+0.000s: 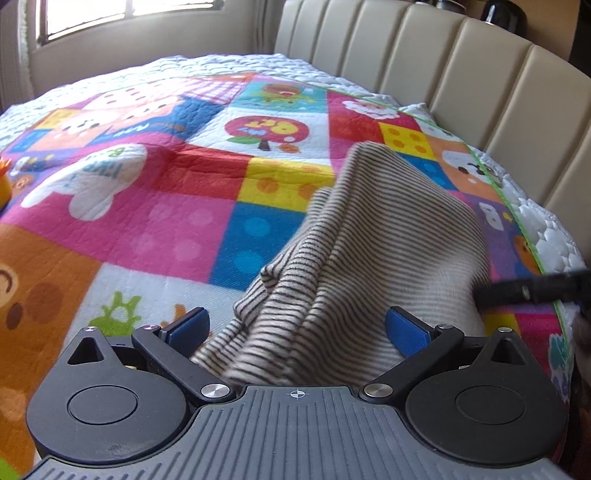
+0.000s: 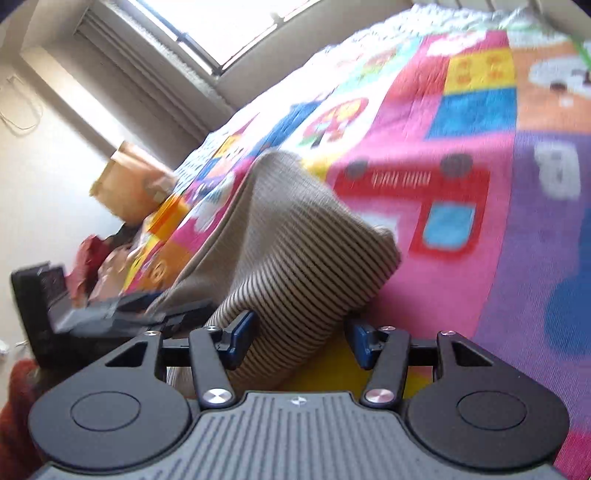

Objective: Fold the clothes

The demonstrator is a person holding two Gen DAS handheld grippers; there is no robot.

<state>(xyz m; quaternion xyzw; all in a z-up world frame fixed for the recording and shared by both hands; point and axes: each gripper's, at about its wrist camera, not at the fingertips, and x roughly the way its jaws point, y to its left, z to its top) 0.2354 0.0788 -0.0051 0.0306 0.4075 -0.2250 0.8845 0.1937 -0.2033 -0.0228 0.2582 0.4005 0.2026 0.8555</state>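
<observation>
Window [image 1: 125, 14]: a bright pane with a dark frame sat at 11 o'clock in the left wrist view, above the far end of the bed.
Quilt [image 1: 166, 206]: a quilted patchwork cover in pink, blue, yellow and orange with cartoon animals lay across the bed, edged in white padding.
Left tongs [image 1: 297, 330]: the black arms with blue pads stood wide apart; the cloth ran between them, and neither pad clearly pressed on it.
Garment [image 1: 354, 258]: a soft knit piece in cream with thin dark stripes lay rumpled on the quilt, rising in a peak toward 12 o'clock from the left tongs and draping down between them.
Headboard [image 1: 461, 62]: beige padded panels with vertical seams ran along the bed at 1 to 3 o'clock.
Paper bag [image 2: 125, 181]: a brown bag showed at 9 o'clock in the right wrist view, just beside the bed's edge; blur hid its detail.
Right tongs [image 2: 300, 341]: these also stood wide, with the striped garment [image 2: 295, 251] touching the left-hand pad and bare quilt [image 2: 461, 147] by the other; whether the cloth was gripped could not be told.
</observation>
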